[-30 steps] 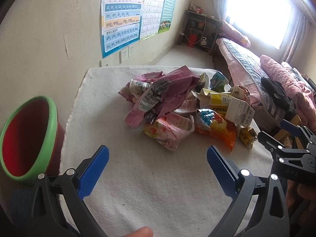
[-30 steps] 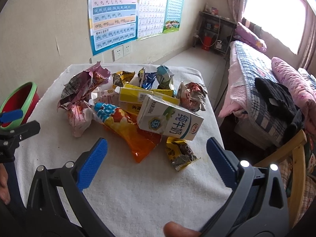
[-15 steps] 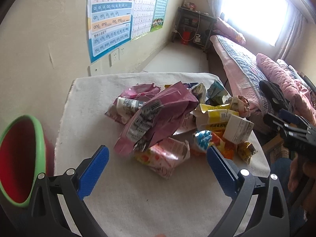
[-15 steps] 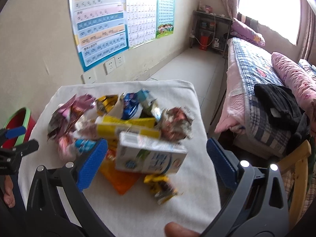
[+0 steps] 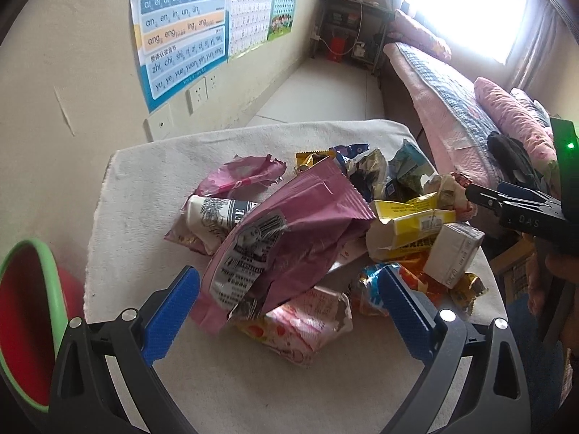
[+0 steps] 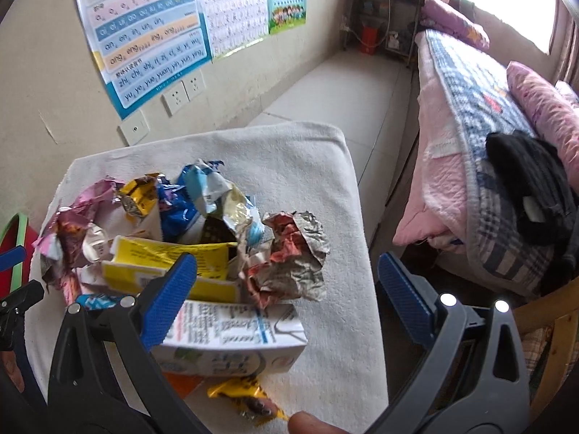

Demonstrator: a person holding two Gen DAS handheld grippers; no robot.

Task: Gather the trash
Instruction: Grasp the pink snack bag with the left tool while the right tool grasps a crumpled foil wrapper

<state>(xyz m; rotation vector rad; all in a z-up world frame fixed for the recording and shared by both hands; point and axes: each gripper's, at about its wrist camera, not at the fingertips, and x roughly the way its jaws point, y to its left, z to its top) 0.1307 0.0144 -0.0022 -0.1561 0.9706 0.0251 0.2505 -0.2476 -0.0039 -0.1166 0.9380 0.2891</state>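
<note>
Left gripper (image 5: pixel 287 309): jaws released, empty, straddling the near end of the pink bag (image 5: pixel 289 238) without contact.
Right gripper (image 6: pixel 287 298): jaws released, empty, over the carton (image 6: pixel 231 340); left pad (image 6: pixel 168 300) overlaps the carton in view, contact cannot be told.
Step in hand: judged as the first pick. Take one top item per gripper; clamp a firm fold or the carton body, not loose foil; lift straight up so neighbours stay down.
Trash (image 5: pixel 325 224): one pile on the white table (image 5: pixel 144 188), mid to far side.
Bin (image 5: pixel 21 325): red, green rim, left of the table edge; visible interior holds nothing.
</note>
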